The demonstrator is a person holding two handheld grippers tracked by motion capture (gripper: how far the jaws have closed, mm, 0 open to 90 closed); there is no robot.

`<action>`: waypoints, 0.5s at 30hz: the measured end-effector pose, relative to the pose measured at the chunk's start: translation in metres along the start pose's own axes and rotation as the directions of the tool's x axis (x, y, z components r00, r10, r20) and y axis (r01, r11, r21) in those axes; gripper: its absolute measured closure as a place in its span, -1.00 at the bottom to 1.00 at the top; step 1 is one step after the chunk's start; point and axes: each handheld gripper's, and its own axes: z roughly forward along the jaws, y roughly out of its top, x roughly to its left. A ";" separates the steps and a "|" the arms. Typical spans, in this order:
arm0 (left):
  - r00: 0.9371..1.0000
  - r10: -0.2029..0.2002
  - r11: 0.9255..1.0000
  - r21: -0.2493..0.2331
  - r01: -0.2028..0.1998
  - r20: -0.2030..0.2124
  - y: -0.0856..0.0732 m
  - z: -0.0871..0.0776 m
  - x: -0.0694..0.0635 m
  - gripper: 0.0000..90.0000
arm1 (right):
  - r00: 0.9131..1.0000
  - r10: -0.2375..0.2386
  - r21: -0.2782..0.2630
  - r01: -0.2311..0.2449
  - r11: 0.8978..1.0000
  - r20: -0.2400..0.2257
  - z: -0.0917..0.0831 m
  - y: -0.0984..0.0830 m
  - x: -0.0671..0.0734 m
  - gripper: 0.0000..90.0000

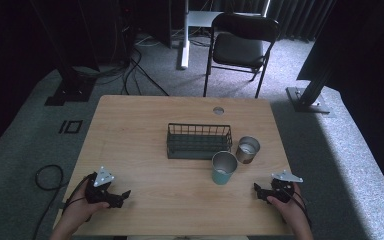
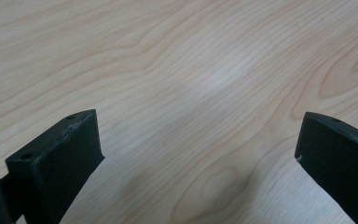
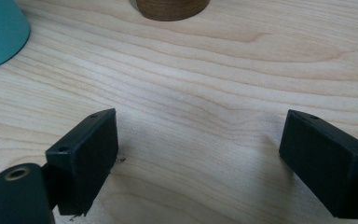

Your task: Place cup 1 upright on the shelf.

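Observation:
On the wooden table (image 1: 140,125) stands a dark wire basket (image 1: 198,141) near the middle. A teal cup (image 1: 224,168) stands just in front of its right end, and a brown metal-lined cup (image 1: 248,149) to the right of that. My left gripper (image 1: 121,196) rests at the table's front left, held by a hand, open over bare wood (image 2: 198,126). My right gripper (image 1: 258,190) rests at the front right, open (image 3: 200,121) with nothing between its jaws. Its view catches the teal cup's base (image 3: 0,32) at the upper left and the brown cup's base (image 3: 170,9) ahead.
A black folding chair (image 1: 242,45) stands beyond the table's far edge. A round cable hole (image 1: 218,110) sits near the table's back edge. A cable loop (image 1: 47,175) lies on the carpet at the left, and dark stand bases (image 1: 307,97) flank the table.

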 end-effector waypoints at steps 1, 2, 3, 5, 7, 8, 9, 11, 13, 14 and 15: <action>1.000 0.008 1.000 0.000 -0.008 0.004 0.001 0.001 -0.001 -0.98 | 1.000 0.000 0.000 0.000 1.000 0.000 0.000 0.000 0.000 -0.75; 1.000 0.010 1.000 0.000 -0.010 0.007 0.003 0.002 -0.003 -0.98 | 1.000 0.000 0.000 0.000 1.000 0.000 0.000 0.000 0.000 -0.75; 1.000 0.018 1.000 0.002 -0.018 0.013 0.004 0.004 -0.004 -0.98 | 1.000 -0.001 0.000 0.001 1.000 0.000 0.000 0.000 0.000 -0.75; 0.999 0.035 0.999 0.007 -0.035 0.026 0.006 0.006 -0.007 -0.98 | 1.000 0.000 0.000 0.000 1.000 0.000 0.000 0.000 0.000 -0.75; 0.998 0.049 0.999 0.010 -0.049 0.031 0.008 0.009 -0.010 -0.98 | 1.000 0.000 0.000 0.000 1.000 0.000 0.000 0.000 0.000 -0.75; 0.998 0.045 0.999 0.007 -0.046 0.039 0.009 0.011 -0.011 -0.98 | 1.000 0.000 0.000 0.000 1.000 0.000 0.000 0.000 0.000 -0.75; 0.998 0.050 0.999 0.005 -0.050 0.046 0.010 0.012 -0.012 -0.98 | 1.000 0.000 0.000 0.000 1.000 0.000 0.000 0.000 0.000 -0.75; 0.997 0.057 0.998 0.005 -0.058 0.052 0.012 0.014 -0.015 -0.98 | 1.000 0.000 0.000 0.000 1.000 0.000 0.000 0.000 0.000 -0.75; 0.997 0.060 0.998 0.002 -0.060 0.057 0.015 0.016 -0.018 -0.98 | 1.000 0.000 0.000 0.000 1.000 0.000 0.000 0.000 0.000 -0.75; 0.996 0.064 0.998 0.001 -0.064 0.056 0.016 0.017 -0.018 -0.98 | 1.000 0.000 0.000 0.000 1.000 0.000 0.000 0.000 0.000 -0.75; 0.996 0.063 0.998 -0.002 -0.063 0.058 0.018 0.018 -0.019 -0.98 | 1.000 0.000 0.000 0.000 1.000 0.000 0.000 0.000 0.000 -0.75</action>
